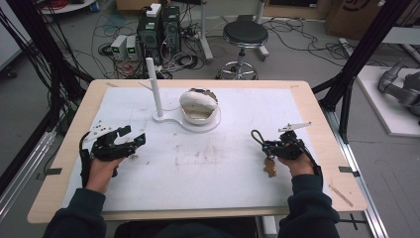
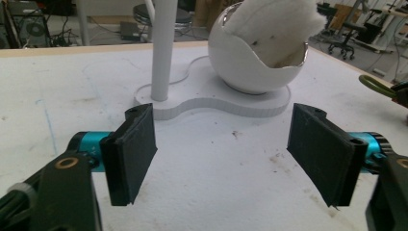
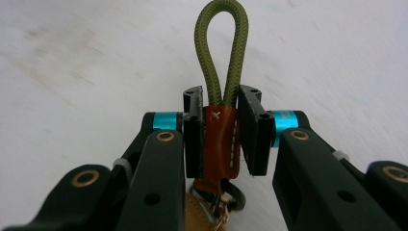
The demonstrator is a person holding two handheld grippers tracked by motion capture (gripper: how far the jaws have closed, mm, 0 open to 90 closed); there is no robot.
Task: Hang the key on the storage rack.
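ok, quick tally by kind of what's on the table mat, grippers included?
Grippers: 2, left gripper and right gripper
White stand with post: 1
White egg-shaped bowl with fluffy filling: 1
Keychain, green cord loop with brown leather tab: 1
Total: 5

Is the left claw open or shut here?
Open. In the left gripper view the left claw has its jaws spread wide with bare table between them, gripping nothing.

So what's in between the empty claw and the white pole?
Nothing: just bare, slightly stained white mat lies between the left gripper and the white pole, as the left gripper view shows.
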